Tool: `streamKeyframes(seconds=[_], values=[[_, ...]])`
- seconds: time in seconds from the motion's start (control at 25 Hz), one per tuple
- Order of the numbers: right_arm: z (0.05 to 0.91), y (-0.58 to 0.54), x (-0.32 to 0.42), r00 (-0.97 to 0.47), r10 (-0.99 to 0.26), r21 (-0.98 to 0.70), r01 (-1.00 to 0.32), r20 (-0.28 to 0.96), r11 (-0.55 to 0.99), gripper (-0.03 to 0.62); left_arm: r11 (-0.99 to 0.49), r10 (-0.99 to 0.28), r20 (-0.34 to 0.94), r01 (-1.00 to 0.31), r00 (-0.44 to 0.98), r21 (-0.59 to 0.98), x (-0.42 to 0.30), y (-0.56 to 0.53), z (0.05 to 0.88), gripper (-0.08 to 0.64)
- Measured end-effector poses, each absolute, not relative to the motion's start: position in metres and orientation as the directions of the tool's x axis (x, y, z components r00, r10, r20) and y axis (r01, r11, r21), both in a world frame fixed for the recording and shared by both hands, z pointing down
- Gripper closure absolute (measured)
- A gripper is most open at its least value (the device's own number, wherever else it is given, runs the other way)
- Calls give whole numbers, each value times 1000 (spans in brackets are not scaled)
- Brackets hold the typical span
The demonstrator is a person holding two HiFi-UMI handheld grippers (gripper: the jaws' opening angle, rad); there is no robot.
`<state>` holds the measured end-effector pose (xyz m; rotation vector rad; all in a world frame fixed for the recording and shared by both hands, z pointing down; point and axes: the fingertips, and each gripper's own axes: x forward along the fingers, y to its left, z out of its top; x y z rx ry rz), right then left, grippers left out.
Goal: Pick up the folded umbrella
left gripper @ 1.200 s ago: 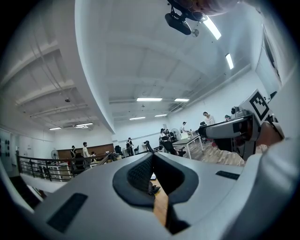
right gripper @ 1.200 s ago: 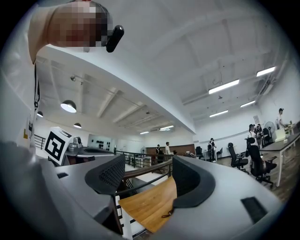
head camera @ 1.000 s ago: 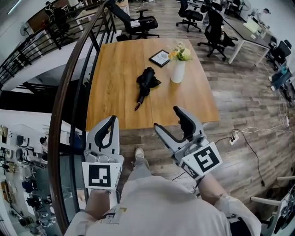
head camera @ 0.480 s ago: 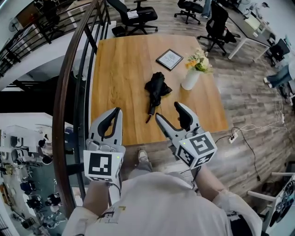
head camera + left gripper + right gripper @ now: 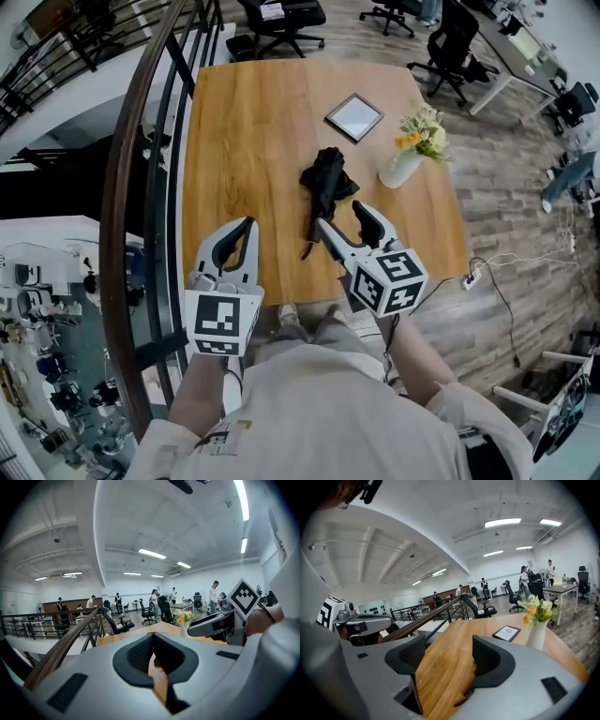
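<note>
Two grippers at the near desk (image 5: 239, 131) edge; approach step. Right gripper (image 5: 342, 217): fingers spread wide, empty. Left gripper (image 5: 242, 228): fingers closed together, holding nothing. Folded umbrella (image 5: 325, 183) lies mid-desk, just beyond my right. Next, I judge: straddle its body, then close.

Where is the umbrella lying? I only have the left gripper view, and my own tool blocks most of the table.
Observer: The head view shows the folded umbrella lying on the wooden table beside the flower vase, its thin end toward the near edge.
Operator: Is the right tool on it?
Observer: No. The right gripper view shows the right tool with its jaws apart, gripping nothing. The umbrella lies just ahead of it.
</note>
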<state>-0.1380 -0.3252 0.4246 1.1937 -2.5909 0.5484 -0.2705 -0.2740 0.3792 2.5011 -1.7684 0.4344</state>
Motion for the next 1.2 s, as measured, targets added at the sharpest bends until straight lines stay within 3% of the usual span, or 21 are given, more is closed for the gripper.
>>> streamKeyframes(seconds=[0.76,1.2], values=[[612,-466,-124,-521,-599,-323,-852,609,412,242,-212,-861,451,-972,233,97,-268,-375,504,543],[722,-480,-121,-457,-492,-371,-889,741,268,229,-190,-796,557,-971,239,146,-253,-380,569,543]])
